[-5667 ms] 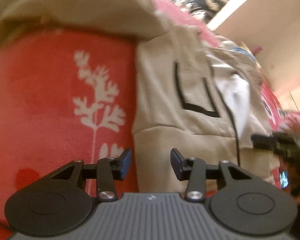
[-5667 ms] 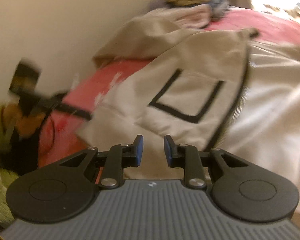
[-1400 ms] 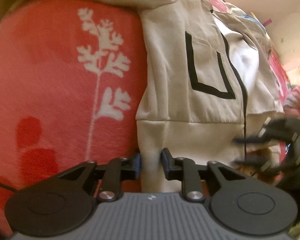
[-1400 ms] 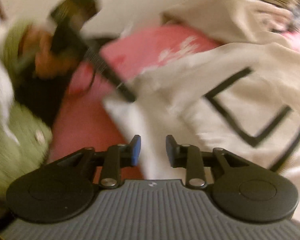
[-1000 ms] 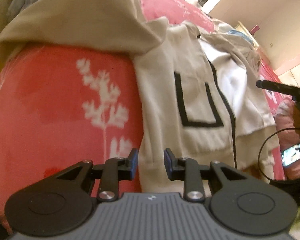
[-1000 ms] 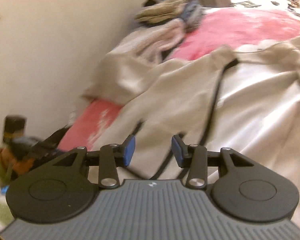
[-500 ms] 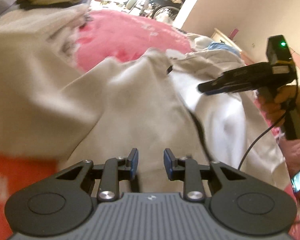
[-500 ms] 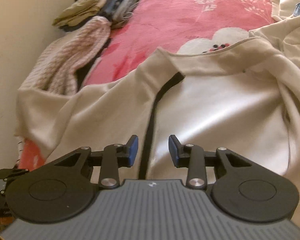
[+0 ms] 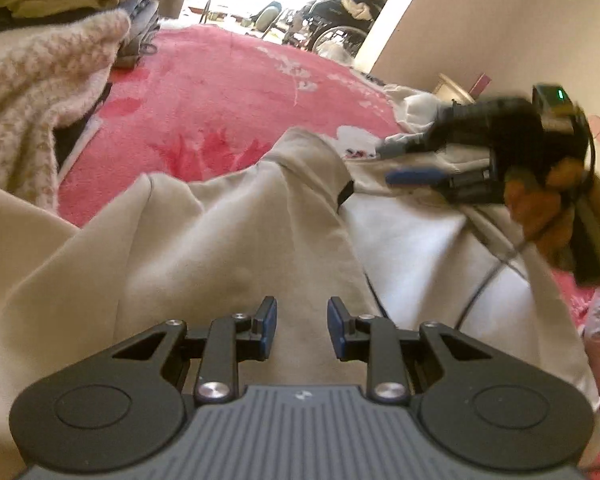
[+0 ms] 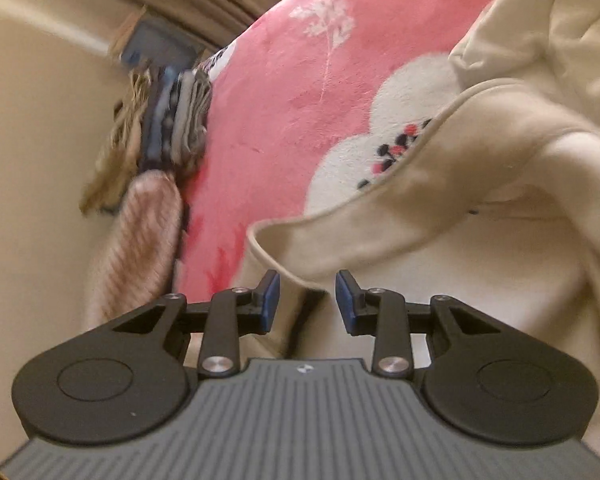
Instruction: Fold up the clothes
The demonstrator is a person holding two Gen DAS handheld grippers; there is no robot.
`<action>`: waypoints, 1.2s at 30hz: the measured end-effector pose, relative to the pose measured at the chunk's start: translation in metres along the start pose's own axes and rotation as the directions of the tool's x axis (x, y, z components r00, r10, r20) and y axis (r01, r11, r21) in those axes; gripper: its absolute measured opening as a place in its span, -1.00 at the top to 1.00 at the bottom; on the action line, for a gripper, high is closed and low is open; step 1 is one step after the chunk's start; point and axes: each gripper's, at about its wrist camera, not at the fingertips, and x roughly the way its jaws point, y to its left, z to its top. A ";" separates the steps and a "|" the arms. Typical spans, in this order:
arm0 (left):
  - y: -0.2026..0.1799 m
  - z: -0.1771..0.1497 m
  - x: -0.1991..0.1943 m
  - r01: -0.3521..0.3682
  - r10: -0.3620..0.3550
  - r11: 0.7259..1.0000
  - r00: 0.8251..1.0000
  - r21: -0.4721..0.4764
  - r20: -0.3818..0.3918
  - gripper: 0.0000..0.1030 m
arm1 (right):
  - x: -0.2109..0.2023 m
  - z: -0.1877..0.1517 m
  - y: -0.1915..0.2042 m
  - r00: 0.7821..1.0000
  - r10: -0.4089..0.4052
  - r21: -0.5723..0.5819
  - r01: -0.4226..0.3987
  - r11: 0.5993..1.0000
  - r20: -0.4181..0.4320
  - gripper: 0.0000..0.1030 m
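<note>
On pink floral blanket (image 9: 228, 92) — cream hoodie (image 9: 204, 248), folded stack (image 10: 168, 120) by wall — both tongs slightly spread, empty.

1. I see the beige jacket (image 9: 204, 248) lying spread on the pink floral blanket (image 9: 228, 92), front side up and open.
2. Its black zipper line (image 9: 346, 194) runs down the front; beside it the pale white lining (image 9: 416, 248) shows.
3. From my right camera, the jacket's collar edge (image 10: 380, 188) curls up in a rumpled band, with a piped rim, lying over the blanket's white flower patch (image 10: 360, 152).
4. The cloth is creased, not folded flat.
</note>
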 end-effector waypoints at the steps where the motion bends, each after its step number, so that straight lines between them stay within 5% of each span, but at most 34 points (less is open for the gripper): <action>1: 0.000 -0.002 0.003 -0.006 0.006 1.000 1.000 0.001 -0.004 0.47 | 0.007 0.009 0.006 1.000 -0.002 -0.015 0.001 1.000 -0.016 0.38; 5: 0.001 -0.008 0.007 -0.014 0.014 1.000 1.000 0.002 0.003 0.46 | 0.044 0.037 0.051 0.991 -0.095 -0.168 0.077 0.983 -0.099 0.33; 8: 0.003 -0.009 0.007 -0.004 0.004 1.000 1.000 -0.009 0.008 0.46 | 0.083 0.045 0.079 0.970 -0.170 -0.242 0.125 0.962 -0.175 0.05; 12: 0.002 -0.011 0.006 0.006 -0.006 1.000 1.000 0.019 0.012 0.46 | 0.132 0.039 0.081 0.921 -0.278 -0.238 0.215 0.947 -0.274 0.07; 13: 0.002 -0.012 0.006 0.007 -0.007 0.999 1.000 0.038 0.014 0.46 | 0.136 0.036 0.083 0.918 -0.292 -0.258 0.224 0.940 -0.267 0.23; 14: 0.001 -0.012 0.004 0.009 -0.010 0.999 1.000 0.049 0.015 0.46 | 0.137 0.032 0.086 0.919 -0.309 -0.296 0.232 0.926 -0.246 0.43; 15: 0.000 -0.012 0.002 0.012 -0.012 0.998 1.000 0.059 0.015 0.46 | 0.136 0.029 0.087 0.919 -0.319 -0.330 0.235 0.914 -0.231 0.84; 16: -0.001 -0.012 0.000 0.014 -0.015 0.998 1.000 0.069 0.015 0.46 | 0.132 0.028 0.085 0.923 -0.311 -0.338 0.225 0.914 -0.228 0.91; 21: 0.015 -0.011 -0.038 0.054 -0.056 0.998 0.994 0.023 0.097 0.45 | 0.081 0.025 0.072 0.978 -0.196 -0.315 0.166 0.934 -0.067 0.94; 25: 0.041 -0.007 -0.053 0.019 -0.013 0.999 0.989 -0.035 0.147 0.41 | 0.061 0.014 0.072 0.989 -0.122 -0.361 0.142 0.922 0.079 0.94; 31: 0.080 -0.004 -0.043 -0.062 0.085 0.984 0.987 -0.166 0.136 0.59 | 0.086 0.010 0.075 0.984 -0.116 -0.417 0.163 0.894 0.136 0.94; 33: 0.084 -0.006 -0.039 -0.070 0.093 0.981 0.989 -0.183 0.119 0.60 | 0.100 0.009 0.070 0.984 -0.152 -0.424 0.178 0.888 0.094 0.93; 36: 0.079 -0.006 -0.036 -0.092 0.110 0.984 0.987 -0.150 0.116 0.57 | 0.091 0.022 0.052 0.994 -0.099 -0.284 0.107 0.953 0.045 0.81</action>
